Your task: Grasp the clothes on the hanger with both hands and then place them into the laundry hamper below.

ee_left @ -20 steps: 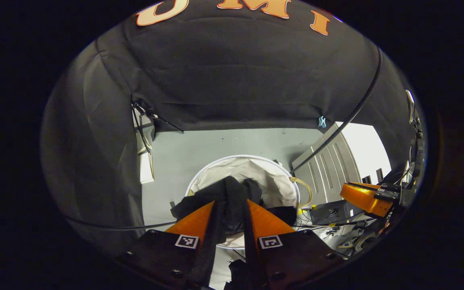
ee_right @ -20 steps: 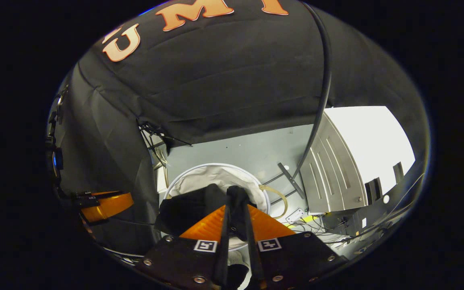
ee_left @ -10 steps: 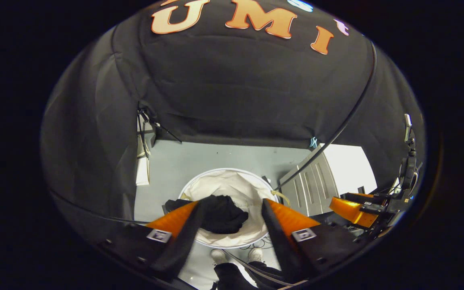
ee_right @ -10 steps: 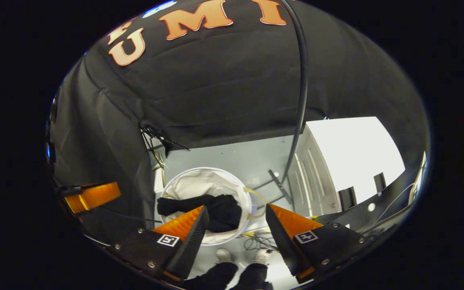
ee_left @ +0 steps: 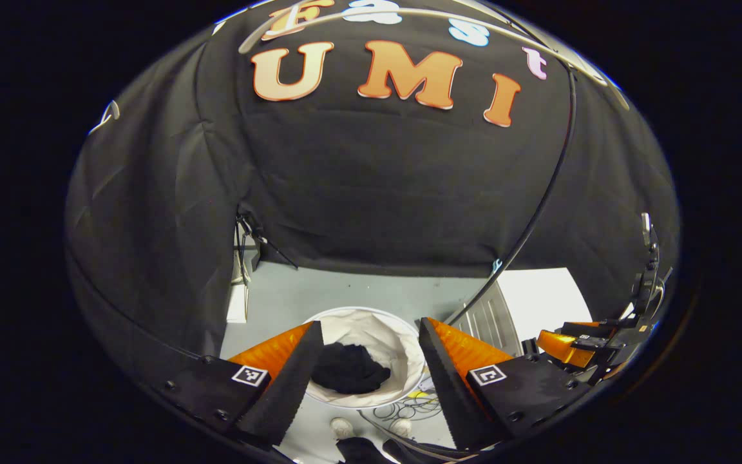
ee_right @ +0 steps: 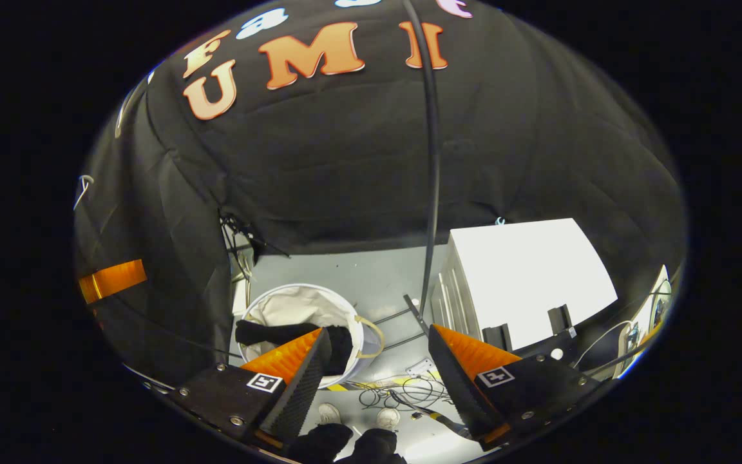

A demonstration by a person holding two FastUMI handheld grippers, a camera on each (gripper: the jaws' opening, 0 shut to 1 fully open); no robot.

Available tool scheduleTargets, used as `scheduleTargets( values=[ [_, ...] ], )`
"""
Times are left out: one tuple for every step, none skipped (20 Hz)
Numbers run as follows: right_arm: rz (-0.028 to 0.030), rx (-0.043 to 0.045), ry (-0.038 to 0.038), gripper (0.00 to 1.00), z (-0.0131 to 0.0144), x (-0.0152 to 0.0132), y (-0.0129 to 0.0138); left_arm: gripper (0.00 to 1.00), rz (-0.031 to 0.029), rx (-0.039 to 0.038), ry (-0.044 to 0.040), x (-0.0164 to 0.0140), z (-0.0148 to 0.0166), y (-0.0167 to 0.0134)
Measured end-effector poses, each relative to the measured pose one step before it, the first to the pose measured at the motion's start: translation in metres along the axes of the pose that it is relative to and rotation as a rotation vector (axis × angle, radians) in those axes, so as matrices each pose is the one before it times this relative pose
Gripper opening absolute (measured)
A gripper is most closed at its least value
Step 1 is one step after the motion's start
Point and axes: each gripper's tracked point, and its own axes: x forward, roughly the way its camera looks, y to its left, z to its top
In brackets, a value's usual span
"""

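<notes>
The black clothes [ee_left: 348, 370] lie bunched inside the round white laundry hamper [ee_left: 380, 330] on the grey floor, far below. My left gripper [ee_left: 369, 323] hangs high over the hamper, open, with nothing between its fingers. In the right gripper view the clothes [ee_right: 261, 332] drape over the hamper's near edge, with part of them hidden behind a finger. The hamper [ee_right: 294, 304] sits low and left there. My right gripper [ee_right: 379, 330] is open and empty, above the floor to the right of the hamper. Each view catches the other gripper off to the side: the right gripper [ee_left: 564, 341] and the left gripper [ee_right: 112, 279].
A white cabinet [ee_right: 525, 270] stands right of the hamper. A black pole [ee_right: 432, 161] rises between them. Loose cables [ee_right: 397, 390] lie on the floor near a person's shoes [ee_right: 327, 412]. Black cloth walls close in the back and left.
Both grippers were shut on the black clothes over the hamper. They opened, the clothes dropped into the hamper, and both grippers have since risen and tilted up.
</notes>
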Motion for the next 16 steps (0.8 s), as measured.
scheduleTargets(
  values=[
    [0.00370,0.01672,-0.02155,0.94,0.00936,-0.01092,-0.00417,0.98,0.00571,-0.00390,-0.02976,-0.00916,0.01064,-0.00053],
    [0.00225,0.01365,-0.02289,0.94,0.01060,-0.00899,-0.00490,0.98,0.00603,0.00001,-0.02989,-0.00708,0.00989,-0.00024],
    [-0.00026,0.01048,-0.02495,0.94,0.01217,-0.00886,-0.00723,0.98,0.00477,0.00338,-0.03116,-0.00821,0.01167,0.00180],
    [0.00319,0.00517,-0.02535,0.94,0.01279,-0.00835,-0.00455,0.98,0.00585,0.00337,-0.03005,-0.00551,0.01117,0.00180],
    [0.00255,0.00197,-0.02754,0.94,0.01483,-0.00711,-0.00425,0.98,0.00587,0.00458,-0.02958,-0.00610,0.01329,0.00161],
    [0.00307,-0.00203,-0.02851,0.94,0.01485,-0.00907,-0.00232,0.98,0.00780,0.00609,-0.03443,-0.00578,0.01436,0.00078],
    [0.00245,-0.00602,-0.03044,0.94,0.01261,-0.00869,-0.00406,0.98,0.00564,0.00367,-0.02754,-0.00618,0.01121,0.00068],
    [0.00023,-0.00852,-0.03130,0.94,0.01440,-0.00810,-0.00268,0.98,0.00530,0.00374,-0.03128,-0.00641,0.01090,0.00033],
    [-0.00098,-0.01063,-0.03333,0.94,0.01504,-0.00894,-0.00422,0.98,0.00494,0.00142,-0.02900,-0.00820,0.01352,0.00061],
    [-0.00008,-0.01104,-0.03316,0.94,0.01505,-0.00778,-0.00087,0.94,-0.00042,-0.00645,-0.02172,-0.00661,0.01350,-0.00333],
    [0.00153,-0.00772,-0.03314,0.94,0.01568,-0.00669,-0.00027,0.98,-0.00171,-0.00537,-0.02625,-0.00566,0.01343,-0.00443],
    [0.00417,-0.00655,-0.03363,0.94,0.01639,-0.00768,0.00138,0.98,0.00299,-0.00146,-0.02969,-0.00562,0.01067,-0.00099],
    [0.00466,-0.00487,-0.03430,0.94,0.01387,-0.00777,0.00034,0.97,0.00539,0.00385,-0.03260,-0.00482,0.01402,0.00082],
    [0.00448,-0.00240,-0.03310,0.94,0.01495,-0.00714,0.00055,0.97,0.00854,0.00712,-0.03123,-0.00472,0.01177,0.00258],
    [0.00712,-0.00242,-0.03130,0.94,0.01153,-0.00909,-0.00202,0.97,0.01089,0.00703,-0.03040,-0.00476,0.01349,0.00095],
    [0.00659,-0.00549,-0.02788,0.94,0.01162,-0.00731,0.00105,0.97,0.00634,0.00202,-0.02205,-0.00597,0.01108,0.00198]
  ],
)
